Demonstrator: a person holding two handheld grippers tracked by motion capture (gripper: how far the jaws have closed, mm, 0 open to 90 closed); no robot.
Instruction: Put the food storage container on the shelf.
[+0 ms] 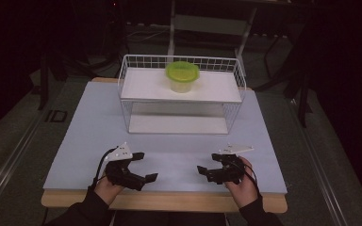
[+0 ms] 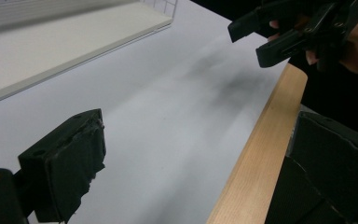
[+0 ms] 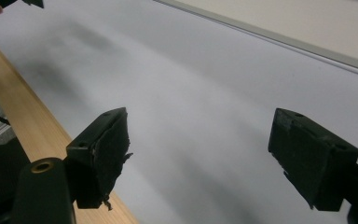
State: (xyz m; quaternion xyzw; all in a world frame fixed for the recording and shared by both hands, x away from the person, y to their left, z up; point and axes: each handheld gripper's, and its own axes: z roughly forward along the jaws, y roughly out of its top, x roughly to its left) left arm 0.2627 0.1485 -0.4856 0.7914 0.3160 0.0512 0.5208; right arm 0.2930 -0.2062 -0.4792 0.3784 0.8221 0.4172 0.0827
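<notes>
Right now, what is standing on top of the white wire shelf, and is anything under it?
On the white wire shelf stands one container with a green lid. Its contents are hidden by the lid. Under the top board, the lower board looks bare.

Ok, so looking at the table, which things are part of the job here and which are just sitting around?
Part of the job:
- tub with the green lid, on the top shelf of the wire rack
- left gripper, open and holding nothing
- right gripper, open and holding nothing

Just around:
- table
- frame and cables on the dark floor behind the table
</notes>
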